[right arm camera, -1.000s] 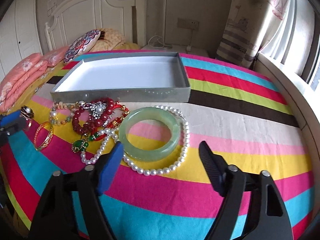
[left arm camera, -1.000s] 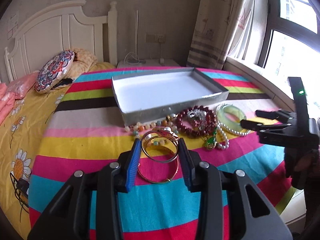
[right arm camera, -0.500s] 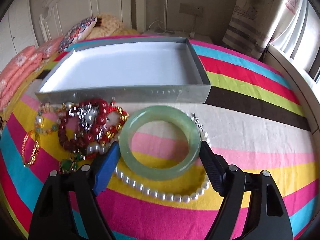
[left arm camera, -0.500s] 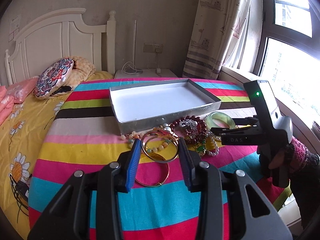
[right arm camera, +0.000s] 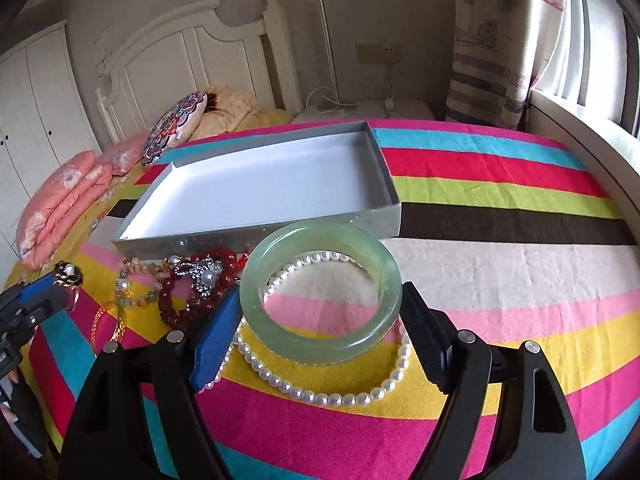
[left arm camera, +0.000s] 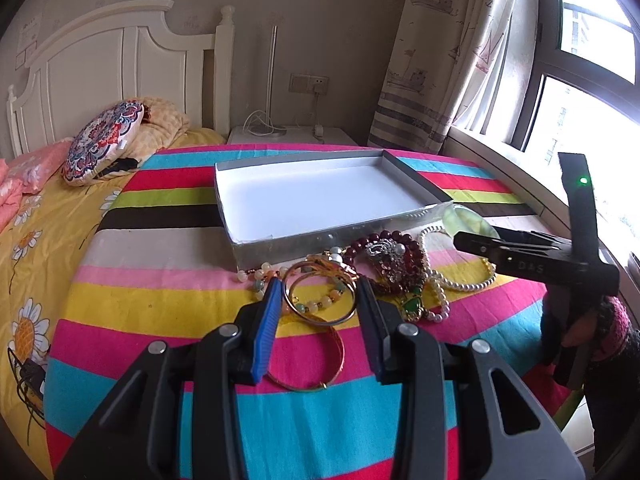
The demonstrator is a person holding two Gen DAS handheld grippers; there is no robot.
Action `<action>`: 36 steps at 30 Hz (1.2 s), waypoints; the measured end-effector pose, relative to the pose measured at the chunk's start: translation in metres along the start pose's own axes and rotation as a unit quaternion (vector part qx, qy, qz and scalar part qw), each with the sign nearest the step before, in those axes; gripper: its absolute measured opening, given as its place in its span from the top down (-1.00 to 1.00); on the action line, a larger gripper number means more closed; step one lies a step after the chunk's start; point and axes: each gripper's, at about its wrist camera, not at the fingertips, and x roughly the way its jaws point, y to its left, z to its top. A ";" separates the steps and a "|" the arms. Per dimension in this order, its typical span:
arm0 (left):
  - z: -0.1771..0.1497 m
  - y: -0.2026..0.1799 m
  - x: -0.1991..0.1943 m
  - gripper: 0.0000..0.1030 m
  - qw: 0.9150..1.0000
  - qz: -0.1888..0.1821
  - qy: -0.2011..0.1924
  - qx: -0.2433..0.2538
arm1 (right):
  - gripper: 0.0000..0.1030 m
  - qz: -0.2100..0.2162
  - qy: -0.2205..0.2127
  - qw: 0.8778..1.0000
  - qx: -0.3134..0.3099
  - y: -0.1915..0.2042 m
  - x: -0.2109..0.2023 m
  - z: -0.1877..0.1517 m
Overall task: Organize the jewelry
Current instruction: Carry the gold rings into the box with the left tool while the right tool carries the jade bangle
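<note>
A bedroom with a white headboard and a patterned curtain is forming the background, and a bed under a striped cover is carrying everything. A shallow grey box with a white inside is lying open near the middle of the cover, with nothing showing in it. Just in front of its near wall the jewelry is sitting in a loose cluster: a dark red bead bracelet, a silvery brooch on top of it, a pearl necklace, and gold bangles.

The right tongs are standing wide, with their two pads sitting at either side of a pale green jade bangle. The bangle is appearing tilted, its far edge up by the box wall and its near edge over the pearl necklace; whether the pads are pressing it I cannot tell.

The left tongs are standing narrow, hovering at the gold bangles, which are lying between and beyond the blue pads; no pad is visibly pressing them. A dark knitted sleeve is showing behind the right tongs.
</note>
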 end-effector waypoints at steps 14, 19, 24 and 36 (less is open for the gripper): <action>0.060 0.015 0.064 0.28 1.000 0.012 0.027 -0.006 | -0.47 -0.004 -0.005 0.999 -0.042 0.016 0.038 0.070; 0.077 0.026 0.095 0.28 0.998 0.032 0.048 -0.010 | -0.47 0.003 0.016 1.000 -0.025 0.013 0.069 0.094; 0.085 0.032 0.121 0.28 0.996 0.047 0.073 0.000 | -0.47 -0.010 0.054 0.998 -0.014 0.005 0.103 0.106; 0.085 0.045 0.153 0.00 0.992 0.046 0.114 0.006 | -0.57 -0.071 0.099 0.988 -0.100 0.018 0.121 0.098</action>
